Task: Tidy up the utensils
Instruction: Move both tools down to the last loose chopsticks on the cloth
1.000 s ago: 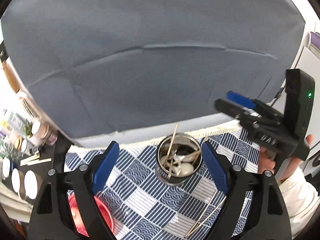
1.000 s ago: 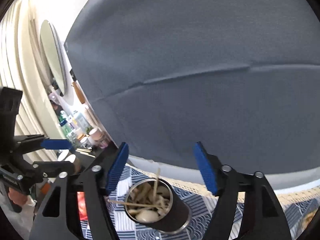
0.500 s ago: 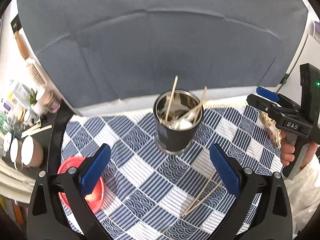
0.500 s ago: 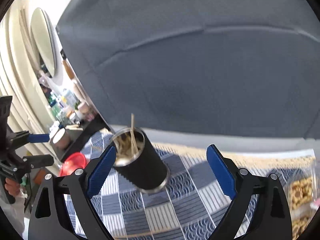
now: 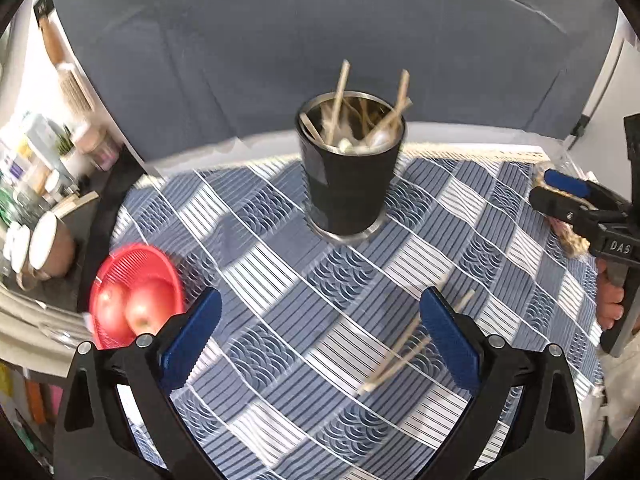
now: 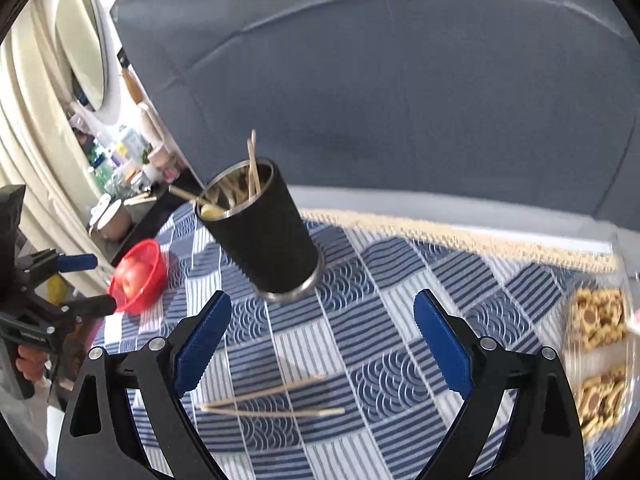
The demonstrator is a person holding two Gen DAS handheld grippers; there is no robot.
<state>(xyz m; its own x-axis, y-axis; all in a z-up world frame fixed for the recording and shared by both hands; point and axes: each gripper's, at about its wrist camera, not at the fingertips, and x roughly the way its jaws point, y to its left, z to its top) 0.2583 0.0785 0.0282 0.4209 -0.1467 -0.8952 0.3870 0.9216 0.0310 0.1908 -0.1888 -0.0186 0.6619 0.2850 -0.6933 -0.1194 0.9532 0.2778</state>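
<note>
A black metal cup (image 5: pixel 350 184) holding several wooden chopsticks and a pale spoon stands on the blue checked cloth (image 5: pixel 280 320); it also shows in the right wrist view (image 6: pixel 266 236). Loose wooden chopsticks (image 6: pixel 272 402) lie on the cloth in front of it, also in the left wrist view (image 5: pixel 408 350). My left gripper (image 5: pixel 320 340) is open and empty above the cloth, the loose chopsticks by its right finger. My right gripper (image 6: pixel 320 344) is open and empty above the loose chopsticks. Each gripper shows in the other's view, the right (image 5: pixel 576 200) and the left (image 6: pixel 76 280).
A red basket (image 5: pixel 134 292) with apples sits at the cloth's left edge, also in the right wrist view (image 6: pixel 140 276). A clear box of biscuits (image 6: pixel 600 360) lies at the right. A grey backrest (image 5: pixel 320 40) rises behind the table. A cluttered shelf (image 5: pixel 40 184) stands left.
Both grippers have pulled back and up from the cup. The cloth, the loose chopsticks and the red basket have come into view. Both jaws stay open.
</note>
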